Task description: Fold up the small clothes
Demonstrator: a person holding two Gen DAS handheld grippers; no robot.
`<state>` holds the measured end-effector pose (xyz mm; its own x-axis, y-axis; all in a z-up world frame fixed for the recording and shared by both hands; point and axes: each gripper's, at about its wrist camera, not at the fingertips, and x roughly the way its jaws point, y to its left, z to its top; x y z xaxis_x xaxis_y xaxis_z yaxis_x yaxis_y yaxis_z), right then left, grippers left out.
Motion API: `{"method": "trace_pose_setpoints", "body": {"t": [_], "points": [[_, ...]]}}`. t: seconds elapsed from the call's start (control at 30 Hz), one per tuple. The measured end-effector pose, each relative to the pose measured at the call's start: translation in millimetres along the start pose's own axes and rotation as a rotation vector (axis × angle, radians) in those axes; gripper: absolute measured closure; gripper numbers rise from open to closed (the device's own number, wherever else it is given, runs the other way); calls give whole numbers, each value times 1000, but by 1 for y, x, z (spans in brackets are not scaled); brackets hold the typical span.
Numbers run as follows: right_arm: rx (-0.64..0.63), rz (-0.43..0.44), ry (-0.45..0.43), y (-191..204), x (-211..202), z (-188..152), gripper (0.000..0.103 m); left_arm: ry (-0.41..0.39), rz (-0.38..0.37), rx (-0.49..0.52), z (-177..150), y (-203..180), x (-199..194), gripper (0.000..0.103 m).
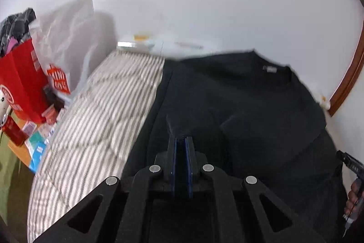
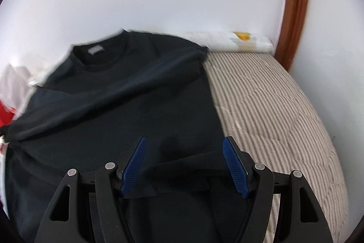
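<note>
Left tool [image 1: 181, 140] clamped on black shirt [image 1: 250, 101]
Right tool [image 2: 184, 152] hangs open above the shirt on the striped bed [image 2: 273, 106].

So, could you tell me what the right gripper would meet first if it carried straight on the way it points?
Probably the dark shirt: the right gripper stands open and angled down over the fabric, nothing between its pads. Depth is unclear, but no other object lies ahead.

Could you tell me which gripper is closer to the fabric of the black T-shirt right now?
Left. The left gripper is shut on a pinched fold of the black T-shirt, while the right gripper hovers open above its lower part, gripping nothing.
</note>
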<state>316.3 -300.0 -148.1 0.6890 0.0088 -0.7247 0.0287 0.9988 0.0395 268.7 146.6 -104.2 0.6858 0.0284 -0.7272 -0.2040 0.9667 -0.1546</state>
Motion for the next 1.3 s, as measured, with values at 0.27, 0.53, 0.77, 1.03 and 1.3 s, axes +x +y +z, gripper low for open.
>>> {"method": "trace_pose_setpoints", "body": {"t": [0.27,0.53,0.77,1.03,1.3], "points": [[-7,-27,53,-7,14,-11,34,50,48,40,-13,-7,9,95],[25,3,19,-19,-24,-18,27,44,68,54,-19,-7,-11,95],[47,-54,-54,-36,-70,-37,21,-12,105,87,-40,-9,-54,95],[15,-24,-55,-50,-102,-80,21,-8,56,89,-85,-6,-88,94],[-74,-57,-46,-46,-121,-127,21,48,41,90,-128,3,-105,83]]}}
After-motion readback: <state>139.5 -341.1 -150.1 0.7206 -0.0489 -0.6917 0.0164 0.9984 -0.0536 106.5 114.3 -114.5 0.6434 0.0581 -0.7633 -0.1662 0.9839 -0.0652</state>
